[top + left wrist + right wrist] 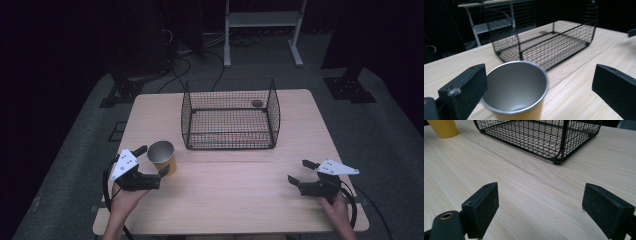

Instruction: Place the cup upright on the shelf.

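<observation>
The left gripper (152, 161) was right up at the cup (162, 156), fingers spread wide either side of it and not yet grasping. In the left gripper view the one finger (464, 91) sat just beside the steel rim, possibly brushing it, while the other finger (615, 88) stood well clear on the far side. The cup (517, 90) stood upright on the worktop (235, 200), yellow outside, bare metal inside, and it looked empty as far as its mouth showed.

Over on the other side, the right gripper (301, 171) hung low over bare wood, its fingers likewise released, nothing between them. It was well apart from the cup.

The wire basket (230, 114) waited toward the far side of the worktop, in front of the cup. By my reading this was early going: the cup was framed for a pickup, but no squeeze, no lift, and if the basket was the destination, that whole carry remained.

Now, the murky bits. A small dark round thing (257, 103) lay at the basket's far right corner; whether it was inside or just behind the mesh I could not tell, nor what it was. The cup's base was cut off in the left gripper view, and in the right gripper view just its yellow lower wall (444, 128) peeked in at the corner. The room beyond the worktop was too dark to read, apart from a pale frame (262, 20) and cables on the floor.
</observation>
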